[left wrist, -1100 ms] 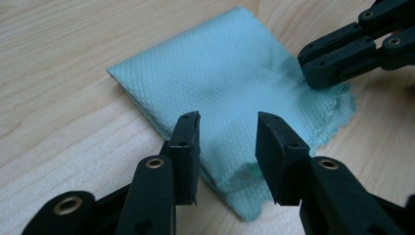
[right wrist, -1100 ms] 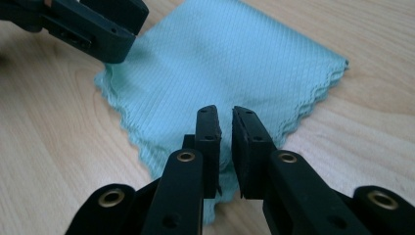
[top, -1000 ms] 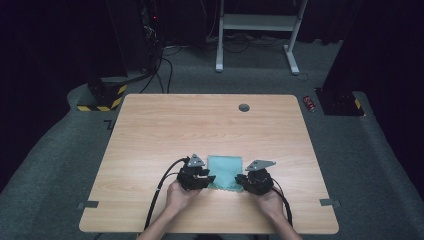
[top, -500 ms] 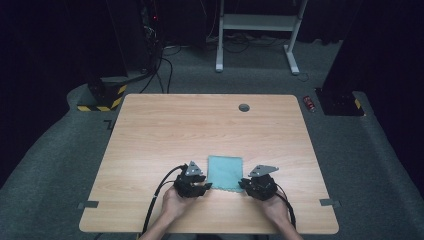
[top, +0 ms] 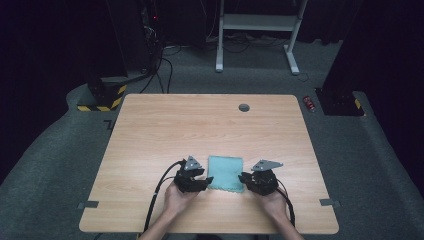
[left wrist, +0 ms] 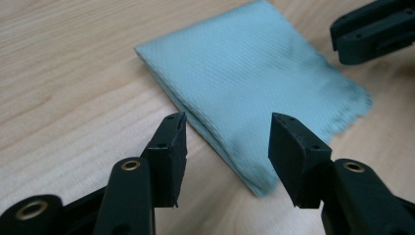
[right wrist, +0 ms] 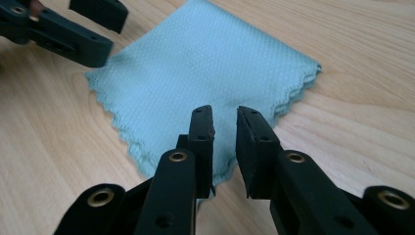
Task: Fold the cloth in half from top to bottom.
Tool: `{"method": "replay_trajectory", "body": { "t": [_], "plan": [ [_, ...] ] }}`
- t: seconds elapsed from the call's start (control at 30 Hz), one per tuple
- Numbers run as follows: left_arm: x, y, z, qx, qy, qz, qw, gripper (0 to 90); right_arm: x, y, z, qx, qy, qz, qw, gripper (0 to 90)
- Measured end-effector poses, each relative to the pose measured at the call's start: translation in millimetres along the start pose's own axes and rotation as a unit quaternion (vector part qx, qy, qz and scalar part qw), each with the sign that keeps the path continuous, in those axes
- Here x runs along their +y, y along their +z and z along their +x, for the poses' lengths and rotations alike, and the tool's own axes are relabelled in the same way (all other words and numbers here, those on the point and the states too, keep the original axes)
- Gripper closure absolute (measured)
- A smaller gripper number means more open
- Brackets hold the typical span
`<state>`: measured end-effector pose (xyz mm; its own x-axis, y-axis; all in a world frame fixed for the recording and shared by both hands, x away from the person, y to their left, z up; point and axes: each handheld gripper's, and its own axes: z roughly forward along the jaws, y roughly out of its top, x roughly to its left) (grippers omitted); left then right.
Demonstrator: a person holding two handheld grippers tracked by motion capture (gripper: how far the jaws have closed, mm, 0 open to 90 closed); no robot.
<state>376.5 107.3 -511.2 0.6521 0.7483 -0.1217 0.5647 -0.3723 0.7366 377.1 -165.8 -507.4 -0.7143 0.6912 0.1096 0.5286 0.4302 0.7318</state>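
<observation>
Overhead, wooden table [top: 210, 130] carries a folded teal cloth [top: 226, 173] near its 6 o'clock edge. Left gripper [top: 206, 181] sits at the cloth's 9 o'clock, right gripper [top: 242, 177] at 3. Left gripper view adds the doubled fold edge; jaws have just been opening, wide apart, pressing nothing. Right gripper view adds the scalloped hem; jaws narrowly parted, nothing pinched.

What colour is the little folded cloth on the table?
The cloth is pale blue-green, with a fine woven texture. It shows best in the left gripper view.
</observation>
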Motion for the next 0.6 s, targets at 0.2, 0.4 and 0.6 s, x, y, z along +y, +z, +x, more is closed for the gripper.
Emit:
{"method": "replay_trajectory", "body": {
  "t": [0.2, 0.4, 0.6],
  "plan": [
    [-1.8, 6.8, 4.9, 0.033, 0.002, 0.017, 0.9993, 48.5, 3.1, 14.8, 3.4, -0.004, -0.013, 0.009, 0.9999, 77.8],
    [-0.1, 0.5, 10.4, 0.033, 0.013, 0.012, 0.9993, 47.2, 3.1, 10.8, -1.9, -0.009, -0.017, 0.01, 0.9998, 77.9],
    [27.2, 9.3, 18.0, 0.006, -0.001, -0.02, 0.9998, 48.3, 24.6, 18.3, -8.9, -0.013, 0.003, -0.015, 0.9998, 81.3]
  ]
}}
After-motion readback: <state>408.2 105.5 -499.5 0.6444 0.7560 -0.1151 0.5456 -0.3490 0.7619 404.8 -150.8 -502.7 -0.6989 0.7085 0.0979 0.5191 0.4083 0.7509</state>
